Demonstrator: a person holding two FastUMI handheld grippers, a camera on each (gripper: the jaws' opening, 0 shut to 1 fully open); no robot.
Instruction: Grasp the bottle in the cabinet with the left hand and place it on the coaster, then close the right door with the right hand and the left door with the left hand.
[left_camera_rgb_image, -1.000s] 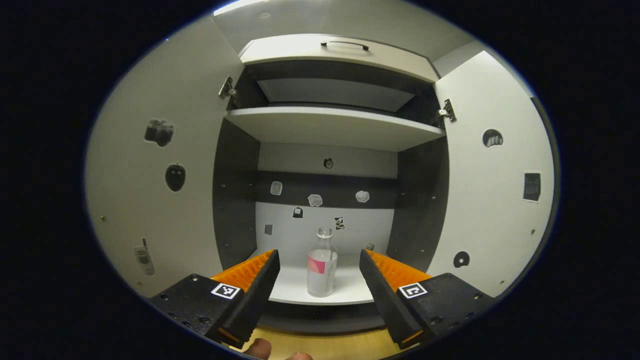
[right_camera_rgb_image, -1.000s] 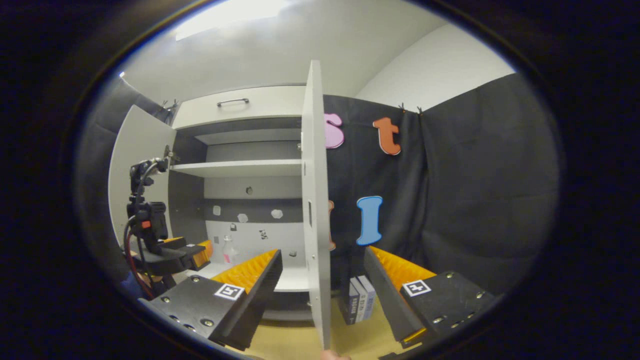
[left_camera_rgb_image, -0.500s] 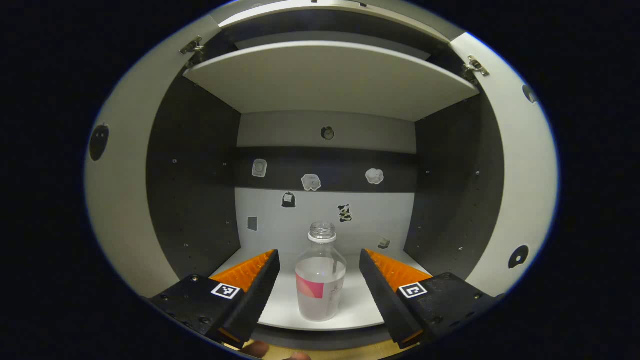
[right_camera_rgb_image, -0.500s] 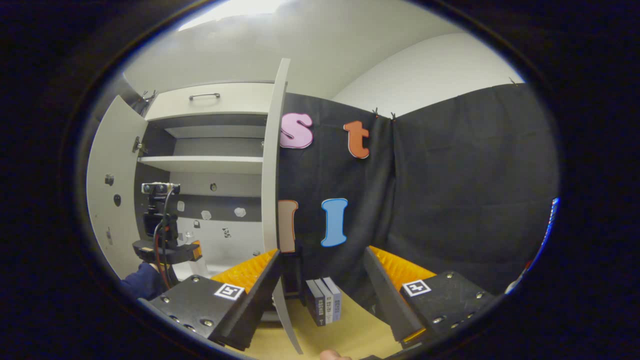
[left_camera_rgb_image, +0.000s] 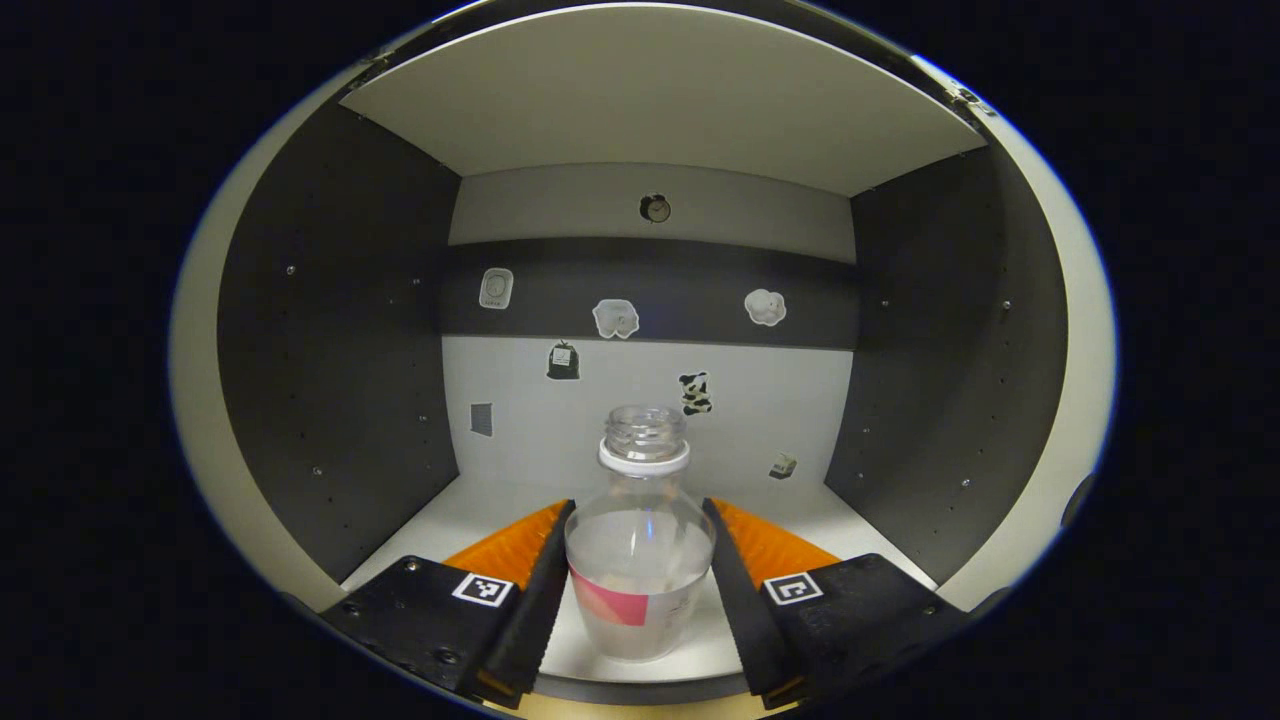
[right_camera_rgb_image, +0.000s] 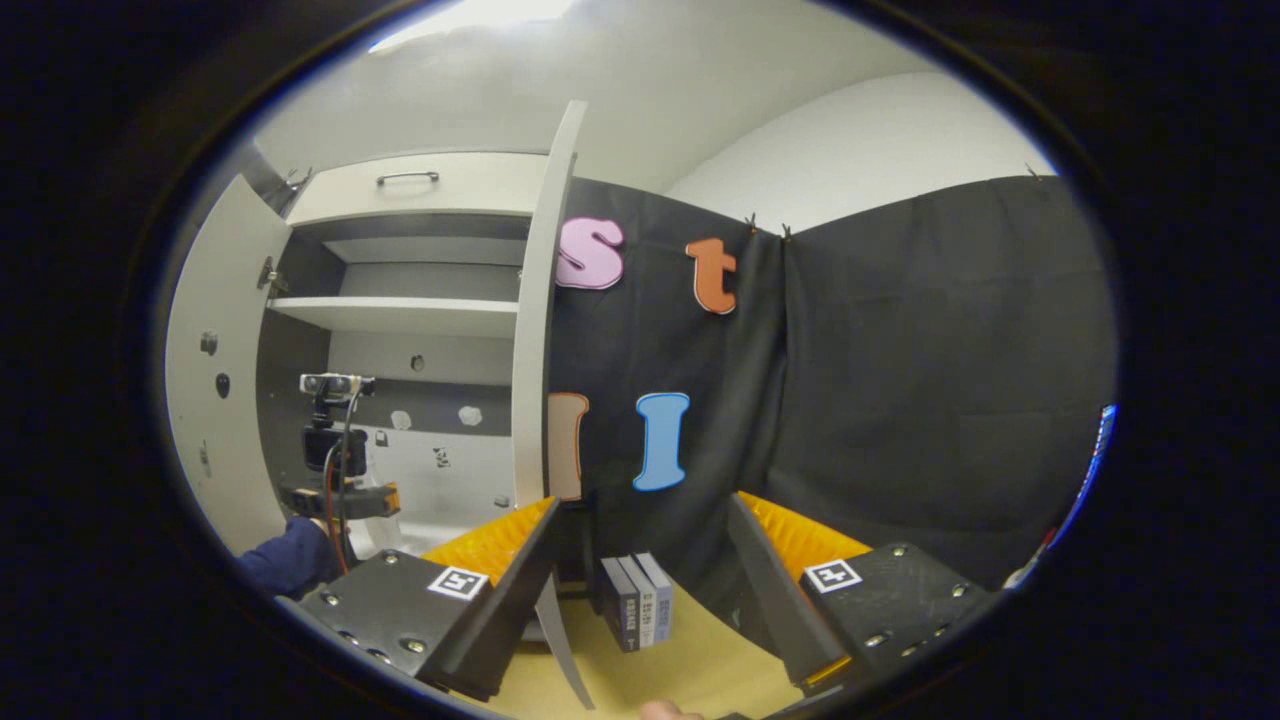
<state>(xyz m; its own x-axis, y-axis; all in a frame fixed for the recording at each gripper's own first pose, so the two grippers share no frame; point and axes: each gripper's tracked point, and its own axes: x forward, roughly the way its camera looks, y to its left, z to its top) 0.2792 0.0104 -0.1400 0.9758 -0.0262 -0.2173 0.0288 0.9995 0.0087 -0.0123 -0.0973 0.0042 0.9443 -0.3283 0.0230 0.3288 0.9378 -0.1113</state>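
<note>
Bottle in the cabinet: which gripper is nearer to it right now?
Left. The left gripper has its jaws on either side of the bottle on the cabinet floor. The right gripper is outside, by the open right door.

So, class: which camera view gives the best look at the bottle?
The left gripper view: the bottle stands upright, close and central on the cabinet shelf between the jaws. In the right gripper view, the left gripper blocks that spot, so I cannot make it out.
</note>
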